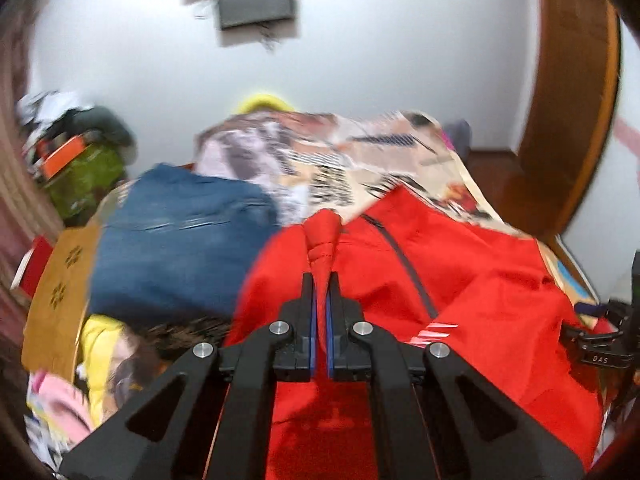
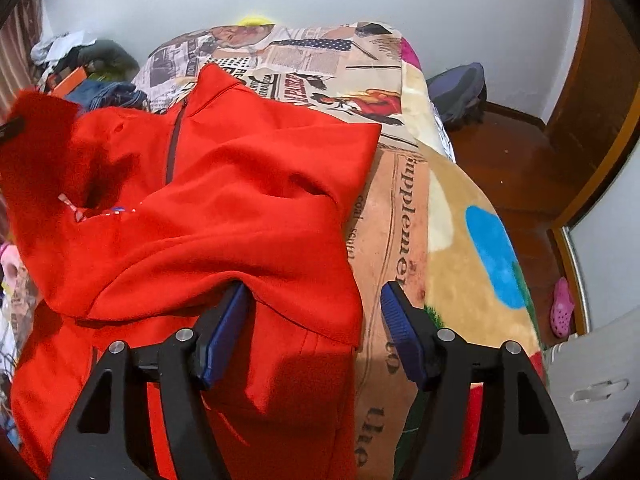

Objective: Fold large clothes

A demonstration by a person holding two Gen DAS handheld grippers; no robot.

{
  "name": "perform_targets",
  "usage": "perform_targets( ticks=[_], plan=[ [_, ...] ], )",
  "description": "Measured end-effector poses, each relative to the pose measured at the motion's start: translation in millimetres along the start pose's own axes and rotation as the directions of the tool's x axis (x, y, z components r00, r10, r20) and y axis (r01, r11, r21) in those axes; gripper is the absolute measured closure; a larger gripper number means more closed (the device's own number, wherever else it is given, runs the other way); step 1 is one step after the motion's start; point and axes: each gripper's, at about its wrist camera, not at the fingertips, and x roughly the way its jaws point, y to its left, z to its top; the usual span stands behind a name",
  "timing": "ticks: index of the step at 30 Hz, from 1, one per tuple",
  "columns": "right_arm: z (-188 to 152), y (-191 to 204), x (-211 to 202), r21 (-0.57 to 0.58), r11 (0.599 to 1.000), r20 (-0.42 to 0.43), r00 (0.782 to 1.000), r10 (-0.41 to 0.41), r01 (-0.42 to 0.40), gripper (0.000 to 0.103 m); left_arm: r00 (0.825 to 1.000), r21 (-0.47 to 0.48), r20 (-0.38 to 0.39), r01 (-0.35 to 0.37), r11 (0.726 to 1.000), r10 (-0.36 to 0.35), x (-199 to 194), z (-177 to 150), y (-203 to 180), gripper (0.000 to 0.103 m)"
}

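My left hand-held gripper [image 1: 321,280] is clenched on a bunched fold of the red jacket [image 1: 460,280], the blue pads pressed together with the fabric pinched between them and rising in a narrow ridge just past the fingertips. The jacket [image 2: 240,184] lies spread on the bed [image 2: 400,208], over a newspaper-print cover, its dark zipper [image 2: 173,148] running down from the collar. In the right wrist view one sleeve is folded across the body of the jacket. My right hand-held gripper [image 2: 316,300] is released, its fingers wide apart: the left pad [image 2: 224,328] sits against the jacket's folded edge, the right pad [image 2: 404,332] is over bare cover, beside the garment. A pair of blue jeans [image 1: 180,240] lies on the bed to the left of the jacket, just beside it. Beyond the bed's right side I see a wooden floor [image 2: 512,176] with a pink clog [image 2: 562,308] on it. The left wrist view is motion-blurred.
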Motion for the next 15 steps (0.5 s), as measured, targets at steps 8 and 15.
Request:
perform_targets(
  ticks=[8, 15],
  plan=[
    [-7.8, -20.8, -3.2, 0.097, 0.995, 0.0, 1.0, -0.022, 0.021, 0.038, 0.987, -0.03, -0.131, -0.099, 0.995, 0.094, -3.9, -85.5, 40.5, 0.095],
    [-15.0, -30.3, -11.1, 0.144, 0.99, -0.027, 1.0, 0.005, -0.001, 0.038, 0.887, -0.014, -0.443, -0.155, 0.988, 0.133, 53.7, -176.2, 63.0, 0.054]
  ],
)
